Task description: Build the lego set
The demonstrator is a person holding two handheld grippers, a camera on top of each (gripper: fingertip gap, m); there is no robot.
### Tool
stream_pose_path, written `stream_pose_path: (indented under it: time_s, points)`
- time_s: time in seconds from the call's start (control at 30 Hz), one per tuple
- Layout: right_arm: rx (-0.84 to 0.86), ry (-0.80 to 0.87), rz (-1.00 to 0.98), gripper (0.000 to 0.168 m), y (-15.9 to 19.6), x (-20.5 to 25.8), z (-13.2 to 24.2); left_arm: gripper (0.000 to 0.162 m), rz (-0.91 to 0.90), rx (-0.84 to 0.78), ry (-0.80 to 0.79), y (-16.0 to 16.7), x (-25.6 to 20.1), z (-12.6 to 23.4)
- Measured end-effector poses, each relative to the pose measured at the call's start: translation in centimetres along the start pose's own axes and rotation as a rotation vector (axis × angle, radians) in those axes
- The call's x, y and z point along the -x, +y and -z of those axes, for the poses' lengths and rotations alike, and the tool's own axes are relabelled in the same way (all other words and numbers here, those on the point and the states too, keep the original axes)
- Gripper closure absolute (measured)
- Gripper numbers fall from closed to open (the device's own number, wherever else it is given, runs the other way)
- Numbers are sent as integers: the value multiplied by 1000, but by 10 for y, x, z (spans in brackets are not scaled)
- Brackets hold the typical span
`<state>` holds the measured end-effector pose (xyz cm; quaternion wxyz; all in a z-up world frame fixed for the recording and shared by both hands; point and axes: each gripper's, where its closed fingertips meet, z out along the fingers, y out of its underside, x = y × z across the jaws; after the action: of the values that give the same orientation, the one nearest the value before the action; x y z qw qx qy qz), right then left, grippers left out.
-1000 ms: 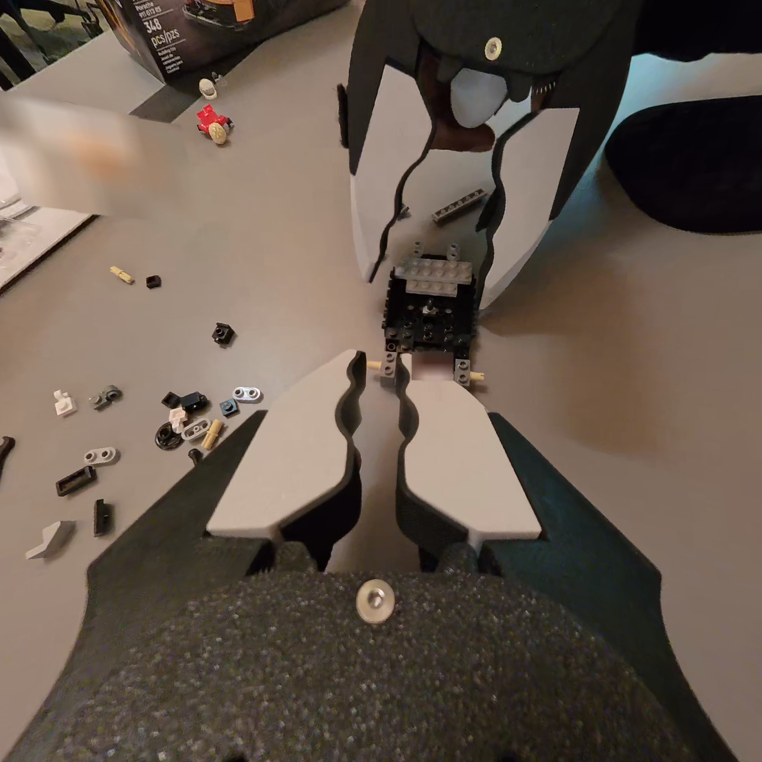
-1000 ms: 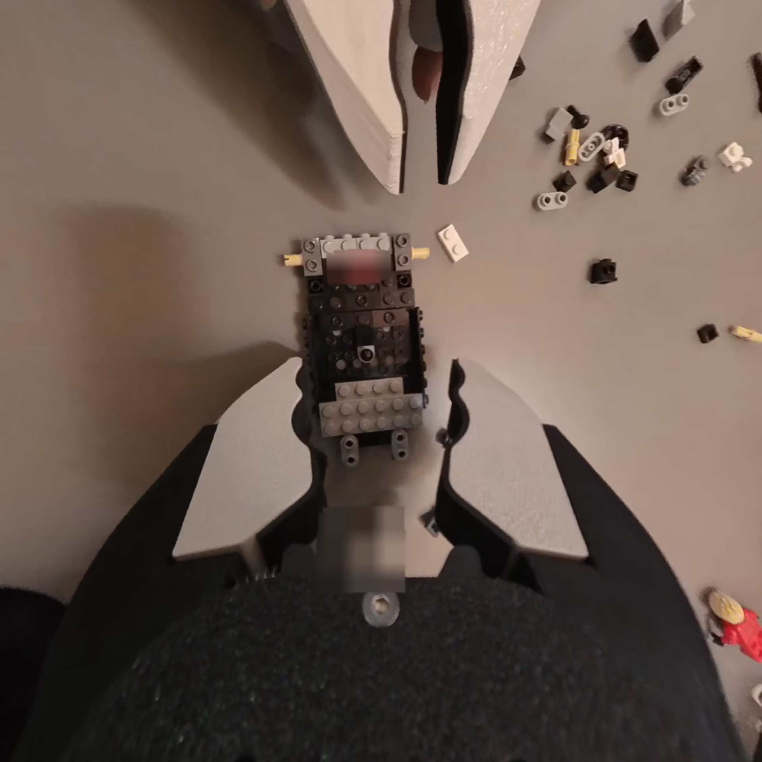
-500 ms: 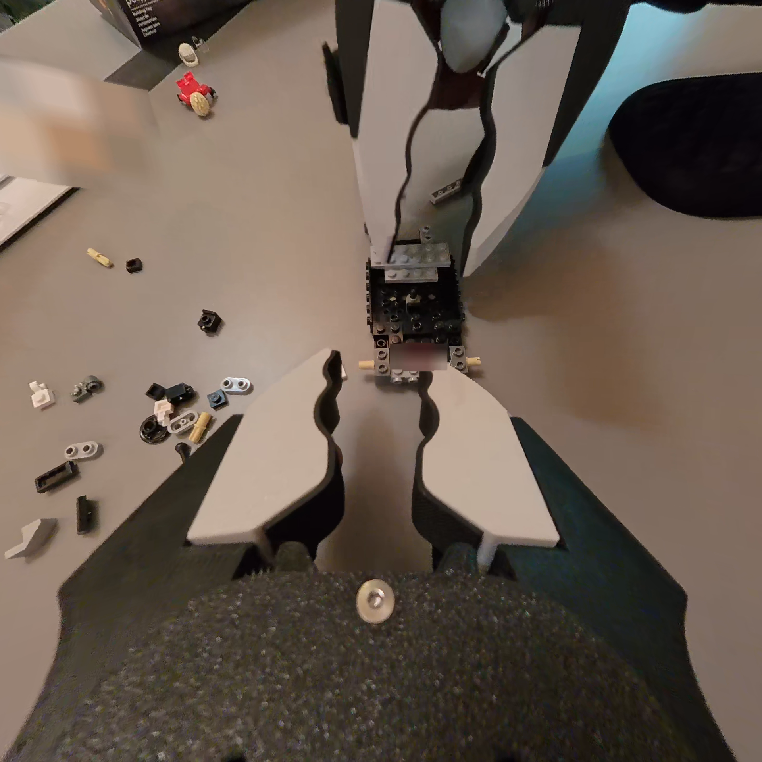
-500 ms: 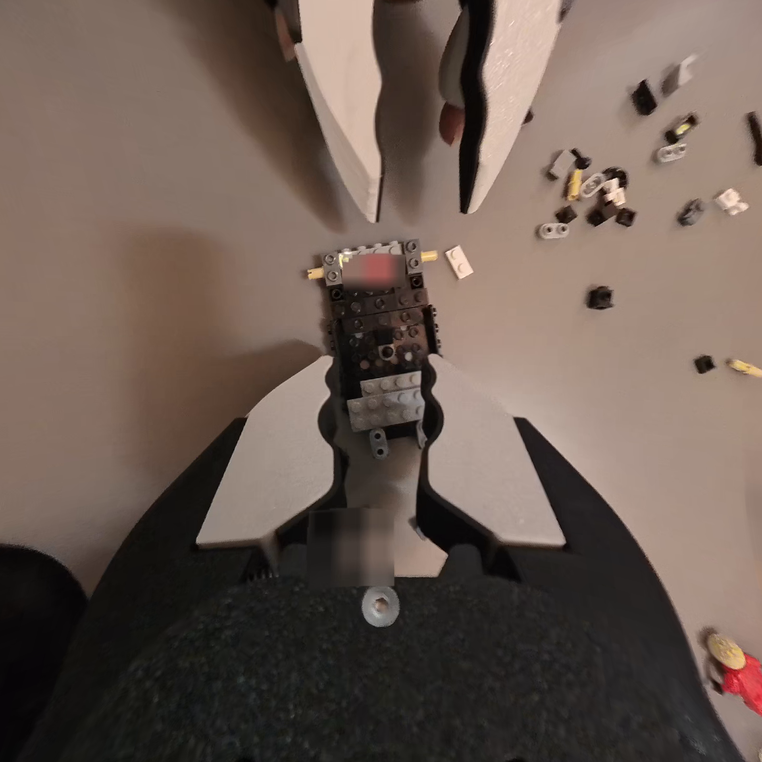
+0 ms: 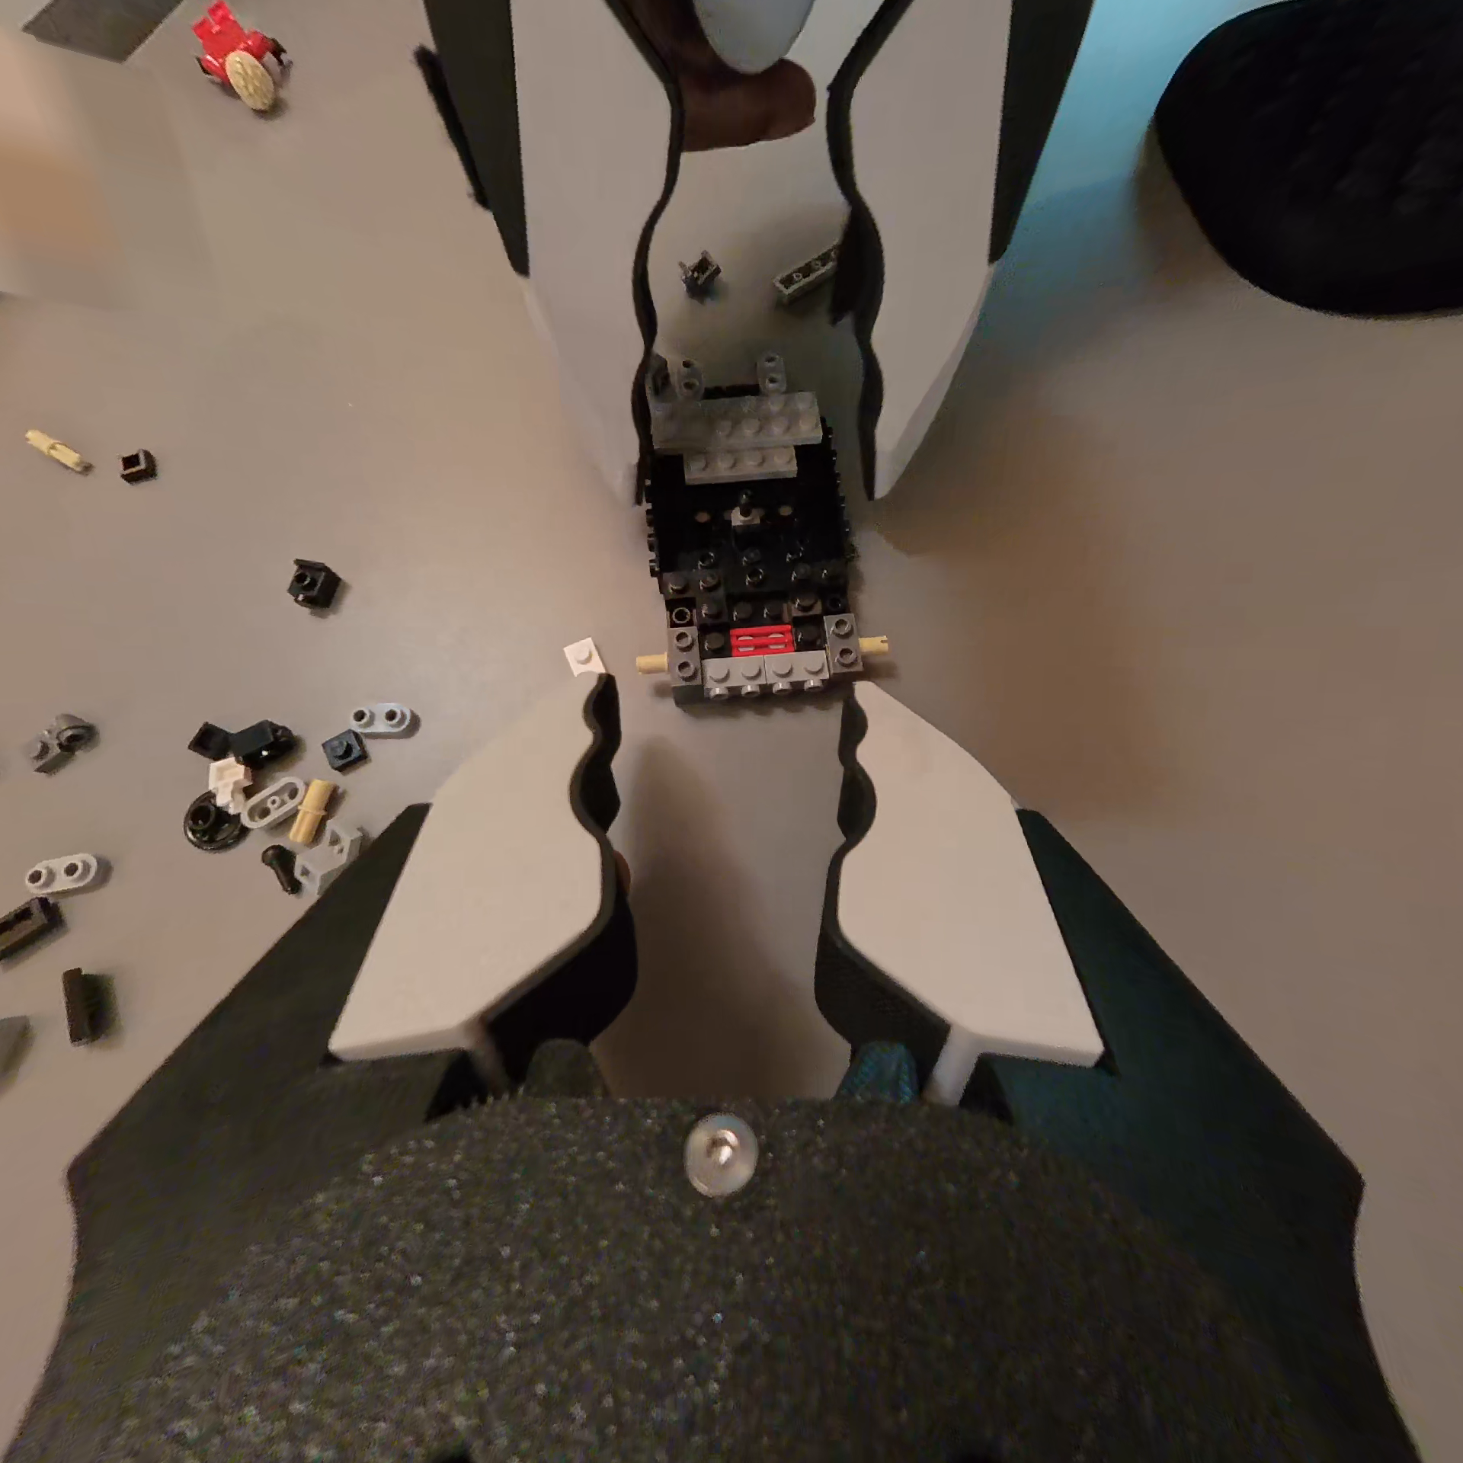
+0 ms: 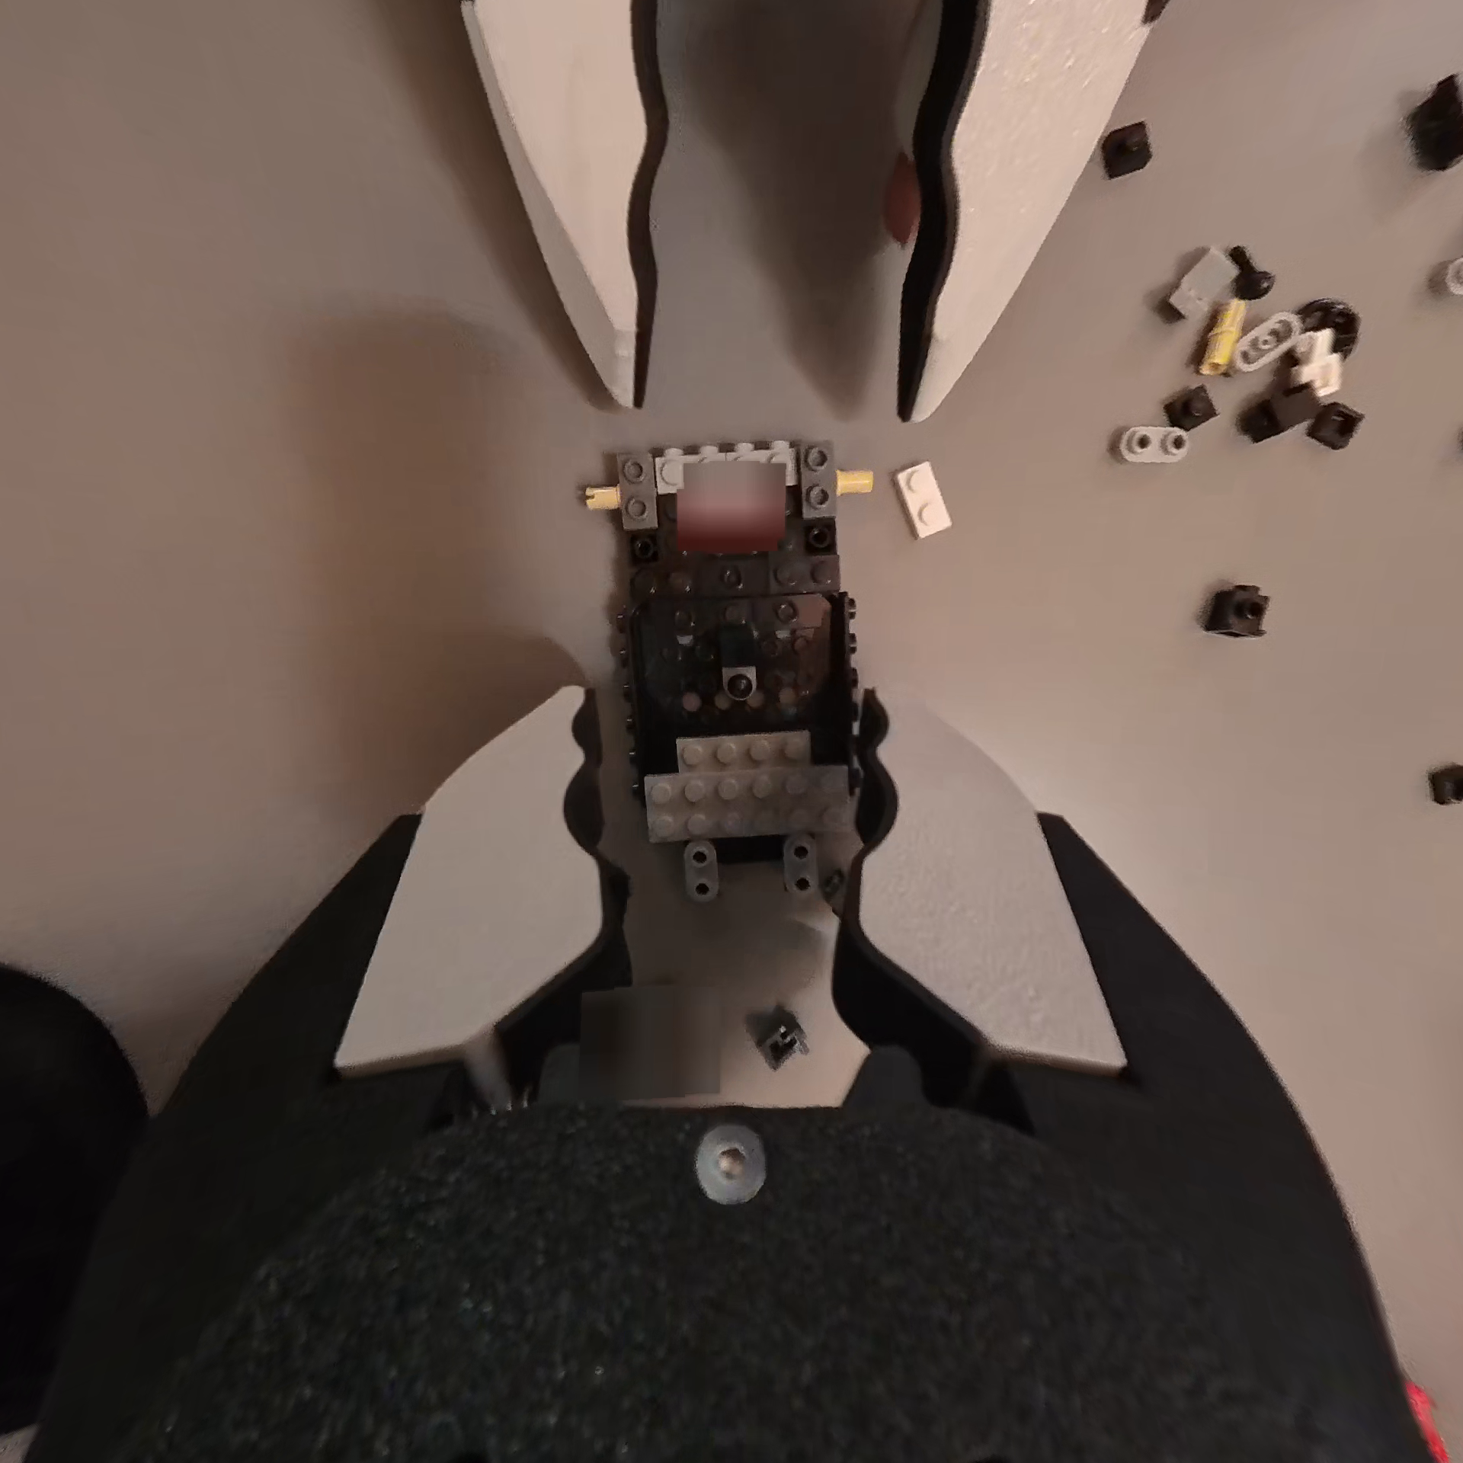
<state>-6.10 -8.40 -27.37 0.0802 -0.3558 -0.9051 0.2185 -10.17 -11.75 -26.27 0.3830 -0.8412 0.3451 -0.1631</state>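
Observation:
The partly built lego chassis (image 5: pixel 752 554), black with grey plates and tan axle pins, lies flat on the grey table (image 5: pixel 1148 752). In the right wrist view the chassis (image 6: pixel 736 633) lies between my grippers. My right gripper (image 6: pixel 727 697) is open and straddles its plated end, with a small gap on the left side. It reaches in from the top of the left wrist view (image 5: pixel 756 491). My left gripper (image 5: pixel 728 693) is open and empty, its tips just short of the chassis's pin end; it also shows in the right wrist view (image 6: pixel 768 408). A white two-stud plate (image 5: pixel 582 657) lies by the left fingertip.
Several loose small parts (image 5: pixel 261 792) lie left of my left gripper, and show at the right in the right wrist view (image 6: pixel 1267 356). A red piece with a tan wheel (image 5: pixel 237 59) lies far left. A small dark piece (image 6: pixel 780 1045) lies between the right fingers. A black rounded object (image 5: pixel 1330 158) lies at the far right. Tip to tip, the grippers are about 6 cm apart.
My left gripper has opened from nearly shut to wide. My right gripper closed in on the chassis's plated end, then opened again and moved farther along it. The chassis stayed on the table.

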Motion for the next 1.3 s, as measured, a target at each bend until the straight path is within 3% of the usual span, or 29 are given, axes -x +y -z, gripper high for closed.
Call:
stream_pose_path:
  time_s: [0.07, 0.4, 0.67, 1.03, 1.3]
  points:
    - [8, -15, 22, 113, 0, 0, -2, 108, -3, 6, 5, 1, -1, -1]
    - [75, -64, 186, 114, -1, 9, -2, 107, -35, 51, 60, 7, -16, -8]
    - [48, -9, 134, 108, -4, 8, 5, 112, -66, 62, 63, 6, -23, -11]
    - [-348, 307, -266, 123, -22, 10, 45, 124, -77, 49, 59, 2, -25, -11]
    - [-751, 545, -634, 135, -17, 9, 76, 124, -69, 37, 28, -1, -22, -12]
